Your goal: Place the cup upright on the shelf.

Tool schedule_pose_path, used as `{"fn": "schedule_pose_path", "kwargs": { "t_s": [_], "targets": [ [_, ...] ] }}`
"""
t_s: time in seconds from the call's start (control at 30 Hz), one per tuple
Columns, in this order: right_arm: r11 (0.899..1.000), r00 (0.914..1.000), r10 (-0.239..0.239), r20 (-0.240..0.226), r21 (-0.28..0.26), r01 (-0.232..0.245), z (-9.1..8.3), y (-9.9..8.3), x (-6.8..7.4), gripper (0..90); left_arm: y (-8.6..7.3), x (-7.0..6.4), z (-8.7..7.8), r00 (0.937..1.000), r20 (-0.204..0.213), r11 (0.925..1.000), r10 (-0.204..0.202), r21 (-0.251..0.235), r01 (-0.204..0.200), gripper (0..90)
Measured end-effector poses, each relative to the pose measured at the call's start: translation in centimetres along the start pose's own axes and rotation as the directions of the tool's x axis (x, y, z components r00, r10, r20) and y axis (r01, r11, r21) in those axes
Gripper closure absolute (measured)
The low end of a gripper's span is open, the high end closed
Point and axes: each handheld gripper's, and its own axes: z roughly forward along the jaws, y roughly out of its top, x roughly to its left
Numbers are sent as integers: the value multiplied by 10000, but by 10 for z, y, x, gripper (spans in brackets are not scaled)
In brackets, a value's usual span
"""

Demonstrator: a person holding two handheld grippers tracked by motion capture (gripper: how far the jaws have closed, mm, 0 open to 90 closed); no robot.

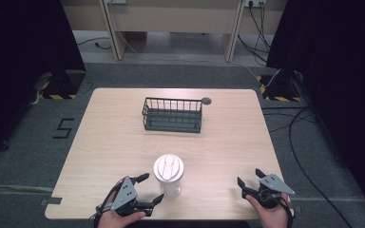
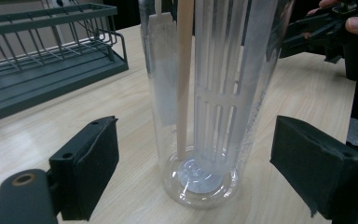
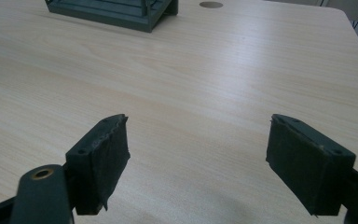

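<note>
Near the front edge of the wooden table (image 1: 114, 137) stands a clear plastic tumbler (image 1: 169, 181) with a white lid (image 1: 168, 167), upright, between the 2 grippers and closer to the left one. From the high view its contents cannot be made out under the lid. The left gripper view looks through the glossy, see-through wall and shows a pale slotted insert (image 2: 221, 93) and a thin beige stick (image 2: 184, 70) standing inside, down to a rounded base; the tumbler's top and lid are cut off by the upper edge there.

The left gripper (image 1: 149, 188) has its 2 black jaws spread wide, 1 on either side of the tumbler's base, with a gap to the wall on both sides in its own view, so nothing is pinched. Its pads (image 2: 95, 163) look matte and slightly frayed at the edges.

The right gripper (image 1: 250, 178) rests well apart to the tumbler's right, jaws likewise spread, with bare light wood grain between them. Its hand is cut off by the bottom of the high view.

Farther back sits a dark wire basket (image 1: 172, 115), rectangular with thin upright bars; the right gripper view catches just a corner of it, beside a small round grey cap (image 3: 211, 4) set in the tabletop.
</note>
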Motion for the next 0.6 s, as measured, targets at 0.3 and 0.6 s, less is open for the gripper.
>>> {"fn": "schedule_pose_path", "kwargs": {
  "t_s": [0.3,0.6],
  "targets": [
    [9999,10000,-88,-19,55,88,1,0,0,216,2,4,18,9994,297,9997,150,163,-155,146],
    [9999,9999,-129,-75,112,130,1,1,0,221,2,2,31,9979,614,9995,206,225,-220,144]
  ]
}}
